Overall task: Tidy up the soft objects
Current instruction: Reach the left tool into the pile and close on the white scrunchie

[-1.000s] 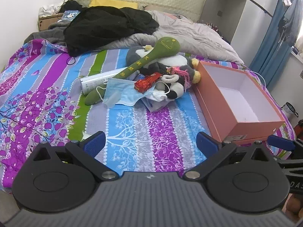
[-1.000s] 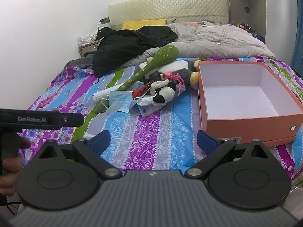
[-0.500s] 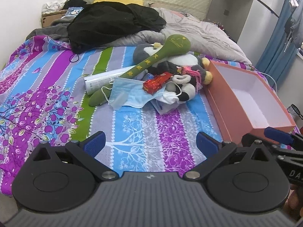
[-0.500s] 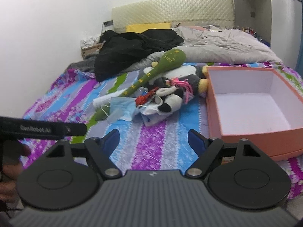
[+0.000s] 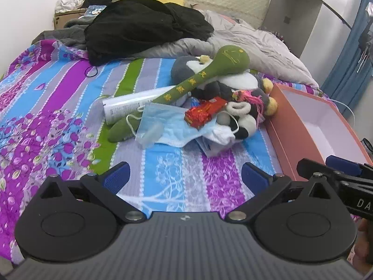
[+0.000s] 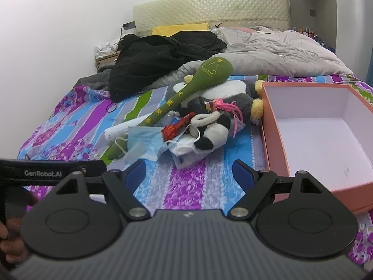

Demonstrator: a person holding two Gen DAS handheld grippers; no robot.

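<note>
A pile of soft things lies mid-bed: a long green plush mallet [image 5: 209, 74] [image 6: 198, 84], a grey and white plush penguin [image 5: 235, 81] [image 6: 230, 91], a small black and white plush [image 5: 242, 121] [image 6: 212, 130], blue face masks [image 5: 163, 123] [image 6: 144, 140] and a red wrapper [image 5: 205, 112] [image 6: 177, 128]. An open, empty orange box [image 5: 286, 126] [image 6: 272, 140] stands right of the pile. My left gripper [image 5: 186, 177] is open and empty, short of the pile. My right gripper [image 6: 188, 172] is open and empty, near the pile's front edge.
A white tube [image 5: 130, 105] lies under the mallet. Black clothes [image 5: 144, 28] and a grey duvet [image 5: 251, 46] cover the far bed. The striped floral sheet [image 5: 58, 107] is bare on the left. The other gripper shows at each view's edge.
Both grippers have moved forward toward the pile, which now looks larger. The right gripper's jaws have narrowed slightly but stay open. Nothing on the bed has moved.
</note>
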